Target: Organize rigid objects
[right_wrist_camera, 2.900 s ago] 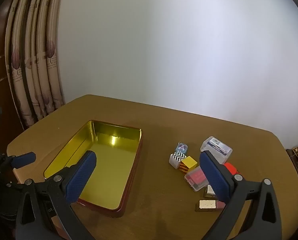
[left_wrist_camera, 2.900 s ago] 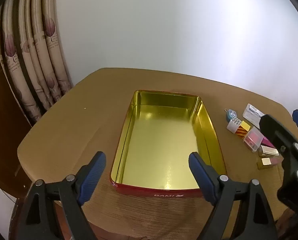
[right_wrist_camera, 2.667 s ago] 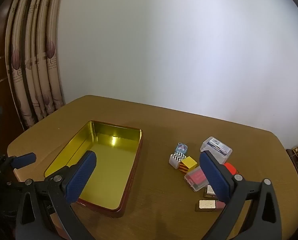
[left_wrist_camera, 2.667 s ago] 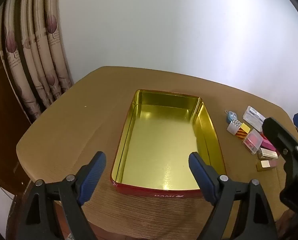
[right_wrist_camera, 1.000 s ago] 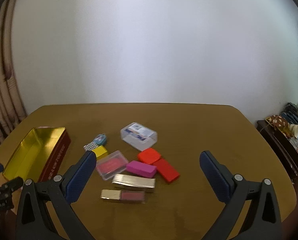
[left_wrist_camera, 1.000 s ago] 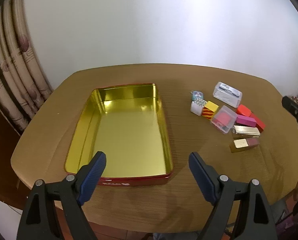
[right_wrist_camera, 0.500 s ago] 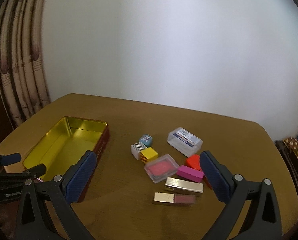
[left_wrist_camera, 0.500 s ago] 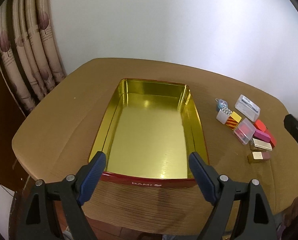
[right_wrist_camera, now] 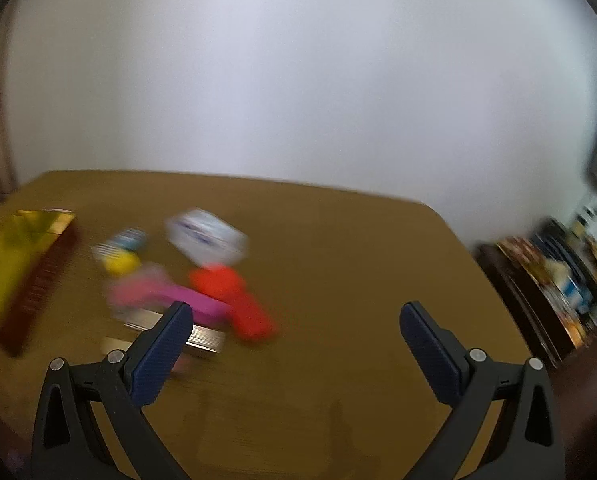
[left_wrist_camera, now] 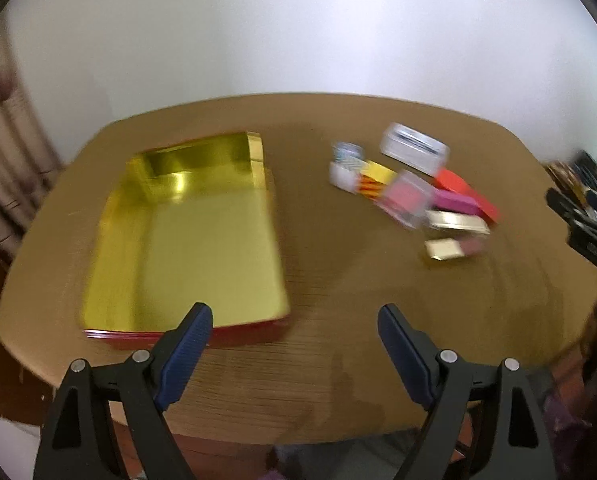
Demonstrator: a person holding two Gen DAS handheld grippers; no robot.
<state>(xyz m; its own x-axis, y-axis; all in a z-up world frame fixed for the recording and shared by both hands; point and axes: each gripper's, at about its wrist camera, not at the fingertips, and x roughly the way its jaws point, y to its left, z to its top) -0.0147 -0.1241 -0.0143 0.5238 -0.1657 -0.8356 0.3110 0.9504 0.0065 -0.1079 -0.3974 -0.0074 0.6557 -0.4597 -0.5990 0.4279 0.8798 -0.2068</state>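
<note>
An empty gold-lined red tin [left_wrist_camera: 258,184] [right_wrist_camera: 54,264] lies on the left of the brown table [left_wrist_camera: 338,300]. To its right sits a blurred cluster of small items: a clear box [left_wrist_camera: 414,152] [right_wrist_camera: 206,236], a red block [left_wrist_camera: 466,192] [right_wrist_camera: 234,296], a magenta block [left_wrist_camera: 454,202] [right_wrist_camera: 194,300], a pink-filled clear case [left_wrist_camera: 406,198], a yellow patterned cube [left_wrist_camera: 374,178] and gold bars [left_wrist_camera: 456,222]. My left gripper [left_wrist_camera: 294,322] hovers open at the table's near edge. My right gripper [right_wrist_camera: 294,318] is open, just right of the cluster. Both hold nothing.
Patterned curtains [left_wrist_camera: 6,168] hang at the left beside a white wall. A cluttered dark shelf [right_wrist_camera: 558,276] stands to the right of the table. The other gripper's black body [left_wrist_camera: 586,228] shows at the right edge of the left wrist view.
Both views have swung right and are motion-blurred. The tin has shifted left in each frame and the cluster sits more central. Both grippers remain open and empty.
</note>
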